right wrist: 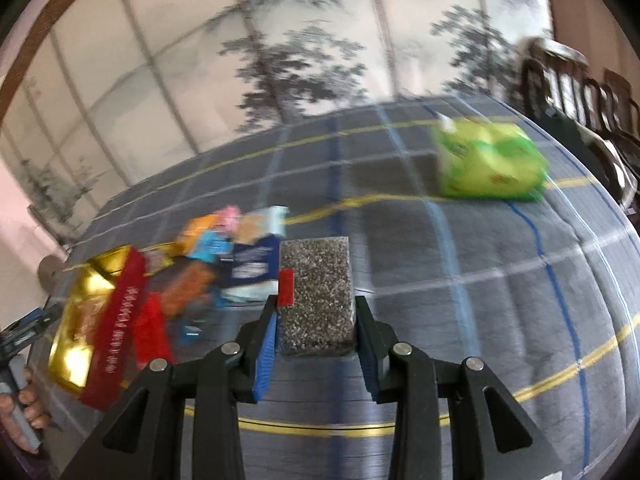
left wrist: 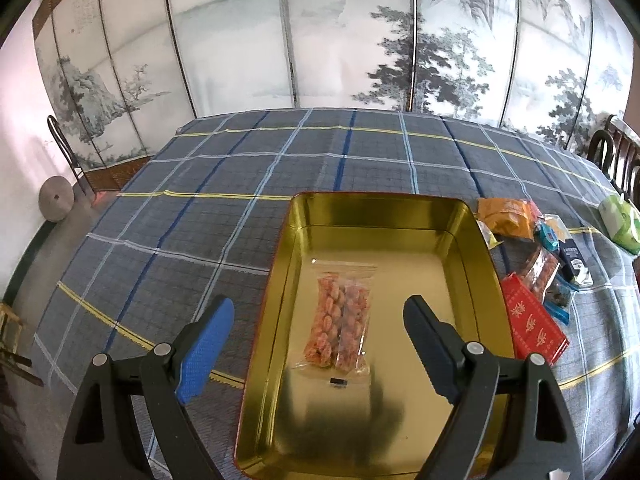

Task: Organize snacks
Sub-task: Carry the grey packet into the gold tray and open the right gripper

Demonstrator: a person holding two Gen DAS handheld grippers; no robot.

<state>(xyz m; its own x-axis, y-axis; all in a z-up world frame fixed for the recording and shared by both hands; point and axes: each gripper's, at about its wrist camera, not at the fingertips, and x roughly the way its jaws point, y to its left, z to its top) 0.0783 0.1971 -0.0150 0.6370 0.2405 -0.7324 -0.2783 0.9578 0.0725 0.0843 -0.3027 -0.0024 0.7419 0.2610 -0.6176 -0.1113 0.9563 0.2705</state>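
Note:
A gold tin box (left wrist: 472, 240) lies open on the plaid tablecloth, with a clear packet of orange snacks (left wrist: 340, 320) flat on its floor. My left gripper (left wrist: 318, 316) hovers open above that packet, pads well apart and touching nothing. In the right wrist view my right gripper (right wrist: 316, 304) is shut on a speckled dark sesame bar (right wrist: 316, 292) with a red label, held above the cloth. The tin (right wrist: 92, 280) and a pile of snack packets (right wrist: 224, 256) lie to its left, blurred.
A red box (left wrist: 532, 324) leans by the tin's right wall, with orange, blue and dark packets (left wrist: 548, 248) behind it. A green pack (right wrist: 488, 160) sits at the far right. Chairs (left wrist: 616, 156) stand at the right edge and a folding screen behind the table. A hand (right wrist: 24, 408) shows at lower left.

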